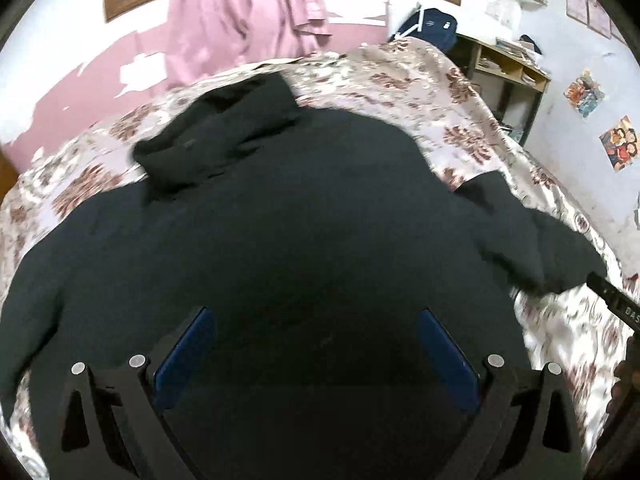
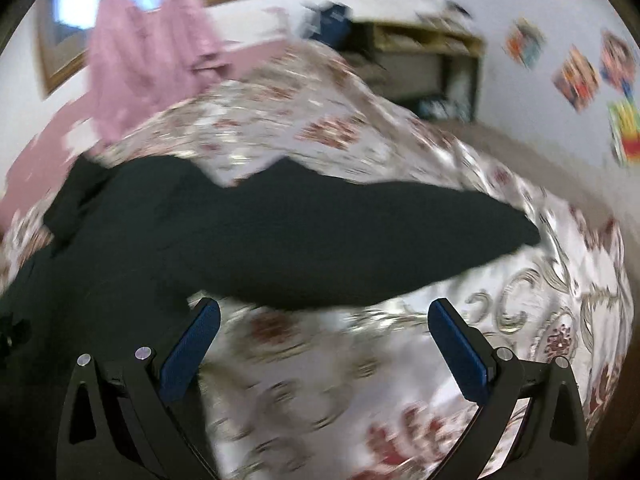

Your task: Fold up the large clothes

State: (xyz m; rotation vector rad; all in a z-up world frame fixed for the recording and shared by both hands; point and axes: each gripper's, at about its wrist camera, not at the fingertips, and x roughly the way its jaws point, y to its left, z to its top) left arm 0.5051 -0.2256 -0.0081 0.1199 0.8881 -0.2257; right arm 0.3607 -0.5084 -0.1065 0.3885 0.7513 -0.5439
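The black jacket [image 1: 280, 220] filling the frame's middle is matt, soft cloth. Under it the bedspread [image 1: 420, 92] is glossy, satin-like floral cloth. Each hand-held gripper, left [image 1: 316, 354] and right [image 2: 324, 354], has matt black plastic arms, textured blue pads [image 2: 192, 352] and shiny metal pins. Upper left, a pink cloth garment [image 1: 240, 12] hangs by a wooden frame [image 1: 110, 4].

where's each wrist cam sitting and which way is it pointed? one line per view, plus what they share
Left wrist: above the black jacket spread on the floral bedspread, facing toward the hood and far wall; the left gripper, open, frames the bottom, and the right gripper's tip pokes in at the right edge.
Right wrist: over the bedspread beside the jacket's right sleeve, facing the same wall, blurred; the right gripper is open.
Shared: jacket, bedspread, hanging pink garment, wooden shelf.
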